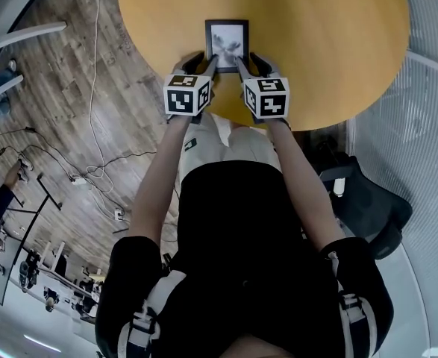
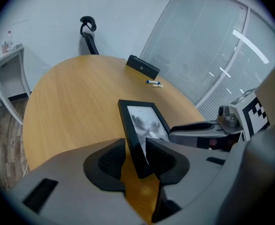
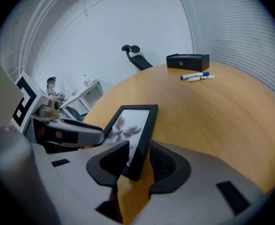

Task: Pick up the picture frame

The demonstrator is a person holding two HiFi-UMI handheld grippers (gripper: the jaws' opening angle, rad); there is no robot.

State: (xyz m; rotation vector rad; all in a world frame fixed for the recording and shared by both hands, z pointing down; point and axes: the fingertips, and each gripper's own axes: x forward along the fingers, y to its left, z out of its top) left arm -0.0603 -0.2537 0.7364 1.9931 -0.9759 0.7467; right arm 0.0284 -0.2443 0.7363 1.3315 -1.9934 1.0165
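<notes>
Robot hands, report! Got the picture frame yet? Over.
Left gripper, right gripper: jaws round picture frame near corners, grip unsure. Frame looks flat on table. Nothing blocking.

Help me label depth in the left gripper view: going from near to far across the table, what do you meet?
The left gripper, jaws around the frame's near corner → picture frame → markers → black box → chair headrest.

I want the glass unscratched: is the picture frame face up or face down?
Face up: the picture frame shows its flower print in all three views.
</notes>
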